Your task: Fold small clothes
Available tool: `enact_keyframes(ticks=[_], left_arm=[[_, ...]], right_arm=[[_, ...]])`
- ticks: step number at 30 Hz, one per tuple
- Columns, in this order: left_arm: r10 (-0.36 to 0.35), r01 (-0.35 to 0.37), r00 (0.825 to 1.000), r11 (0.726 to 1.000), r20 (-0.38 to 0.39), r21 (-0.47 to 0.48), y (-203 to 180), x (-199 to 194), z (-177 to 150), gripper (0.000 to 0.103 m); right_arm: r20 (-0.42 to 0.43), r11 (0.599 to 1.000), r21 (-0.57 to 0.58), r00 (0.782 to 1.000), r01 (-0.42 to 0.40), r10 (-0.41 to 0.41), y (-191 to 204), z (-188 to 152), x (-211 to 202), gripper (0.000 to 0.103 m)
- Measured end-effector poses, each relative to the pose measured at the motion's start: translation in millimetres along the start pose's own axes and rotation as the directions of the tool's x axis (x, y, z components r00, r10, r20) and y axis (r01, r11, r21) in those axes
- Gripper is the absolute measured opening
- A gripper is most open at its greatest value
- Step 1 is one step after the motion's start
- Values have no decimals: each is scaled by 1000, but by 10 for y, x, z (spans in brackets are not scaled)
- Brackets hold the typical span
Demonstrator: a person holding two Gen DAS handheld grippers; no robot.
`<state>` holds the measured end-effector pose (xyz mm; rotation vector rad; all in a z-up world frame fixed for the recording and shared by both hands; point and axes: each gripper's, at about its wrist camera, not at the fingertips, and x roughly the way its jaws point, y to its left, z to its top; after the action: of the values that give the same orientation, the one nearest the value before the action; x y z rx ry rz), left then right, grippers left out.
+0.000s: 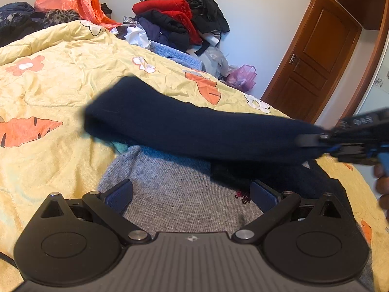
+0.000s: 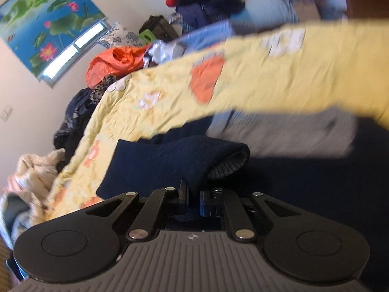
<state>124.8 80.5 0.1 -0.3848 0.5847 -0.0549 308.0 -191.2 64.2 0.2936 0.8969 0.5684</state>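
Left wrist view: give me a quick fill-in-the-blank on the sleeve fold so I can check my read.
1. The right gripper is shut on the navy ____.
2. The left gripper hovers with jaws ____ over the grey sweater body.
3. The sweater lies on a ____ quilt with orange prints.

Missing words: sleeve; open; yellow

The left hand-held gripper (image 1: 192, 194), black with blue-padded fingers (image 1: 120, 194), sits at 6 o'clock in its own view, jaws spread wide, pointing downward with nothing between the pads. The right hand-held gripper (image 2: 193, 196) has its jaws drawn nearly together, pinching a fold of dark navy knitted fabric (image 2: 170, 163). In the left view it enters from 3 o'clock (image 1: 313, 141), with fingertips of the person's hand (image 1: 380, 182) showing at about 4 o'clock.
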Motion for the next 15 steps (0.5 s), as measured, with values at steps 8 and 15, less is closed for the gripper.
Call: enact_keyframes(ticks=[8,15], left_arm=[[-4,4,1000,1000,2,-7,15,-1,3,103],[30,-30,1000,999,-6,34,-54,3,14,103]], right_arm=[[-56,956,6,954,295,-294,-881,-48,-402,13],[10,933,130,940,337,-341,-1054,-322,-386,33]])
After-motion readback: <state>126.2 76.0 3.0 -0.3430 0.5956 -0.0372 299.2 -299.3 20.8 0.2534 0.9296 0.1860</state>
